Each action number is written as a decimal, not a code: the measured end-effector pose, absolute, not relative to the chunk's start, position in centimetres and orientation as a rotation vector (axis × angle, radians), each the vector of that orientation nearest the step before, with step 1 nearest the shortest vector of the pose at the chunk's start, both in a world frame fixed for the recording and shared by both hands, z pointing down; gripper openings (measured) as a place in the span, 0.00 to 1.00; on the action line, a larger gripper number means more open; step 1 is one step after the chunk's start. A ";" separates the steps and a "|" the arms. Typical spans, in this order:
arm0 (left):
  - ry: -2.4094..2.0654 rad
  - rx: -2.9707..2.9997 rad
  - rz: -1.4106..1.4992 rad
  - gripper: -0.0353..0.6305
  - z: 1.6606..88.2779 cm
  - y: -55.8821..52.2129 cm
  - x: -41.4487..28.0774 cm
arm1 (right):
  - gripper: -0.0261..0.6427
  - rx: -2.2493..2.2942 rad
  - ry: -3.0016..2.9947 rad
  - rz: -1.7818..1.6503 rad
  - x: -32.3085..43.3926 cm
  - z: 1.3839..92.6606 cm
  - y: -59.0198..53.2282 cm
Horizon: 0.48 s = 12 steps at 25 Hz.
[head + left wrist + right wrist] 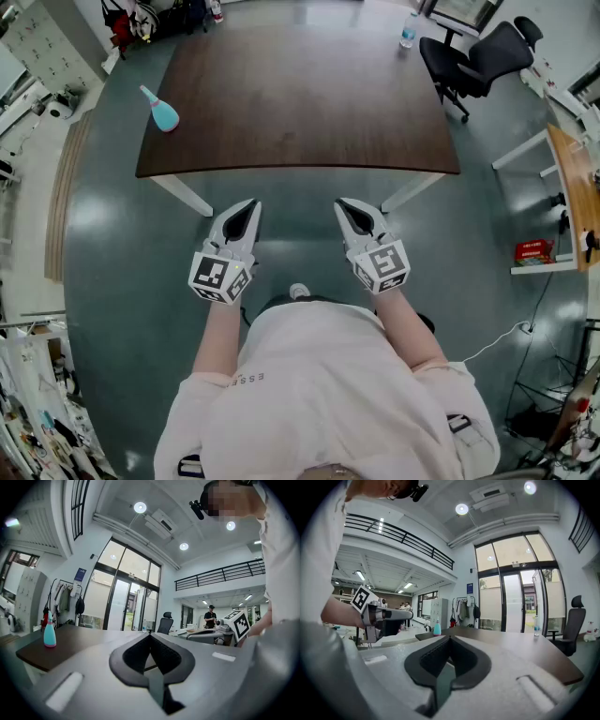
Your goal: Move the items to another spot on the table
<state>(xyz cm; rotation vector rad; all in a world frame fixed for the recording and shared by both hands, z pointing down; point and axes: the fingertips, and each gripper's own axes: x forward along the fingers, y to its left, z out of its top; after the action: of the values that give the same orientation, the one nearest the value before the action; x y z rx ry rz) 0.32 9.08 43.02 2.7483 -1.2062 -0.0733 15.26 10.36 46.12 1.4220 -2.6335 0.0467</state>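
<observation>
Left gripper (246,208) and right gripper (349,208): both have jaws fully together with nothing between them, confirmed in each gripper view. Both are held side by side short of the table's (300,141) near edge, over the floor, well apart from anything to grab.

Task item as I read it: teal spray bottle (164,111) with a white nozzle, at about 10 o'clock on the table, close to the left edge. Left gripper view shows it upright. A small water bottle (408,36) sits at the far corner around 1 o'clock, next to an office chair (483,56); may also count as an item.

Handling guess: plastic, probably light, smooth walls so somewhat slippery, tall for its base so easy to tip if nudged. Body should flex a bit under squeeze.

Grip plan: left gripper is the nearer one. Open wide first, come in level and close on the teal body at mid-height, below the neck. Avoid the nozzle/trigger.
</observation>
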 end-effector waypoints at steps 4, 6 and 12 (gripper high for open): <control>-1.200 2.747 -0.070 0.08 43.2 9.0 0.4 | 0.03 1.422 -2.632 0.050 15.2 46.2 10.2; -1.206 2.758 -0.047 0.08 43.3 8.9 0.5 | 0.03 1.419 -2.628 0.054 15.2 46.3 10.1; -1.221 2.754 -0.042 0.08 43.4 8.4 0.8 | 0.03 1.468 -2.638 0.099 15.9 46.5 9.3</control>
<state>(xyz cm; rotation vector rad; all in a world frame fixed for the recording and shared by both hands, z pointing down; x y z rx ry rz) 0.76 8.45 43.36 2.7539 -1.2214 -0.0419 15.94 9.28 46.49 1.4676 -2.6378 0.0989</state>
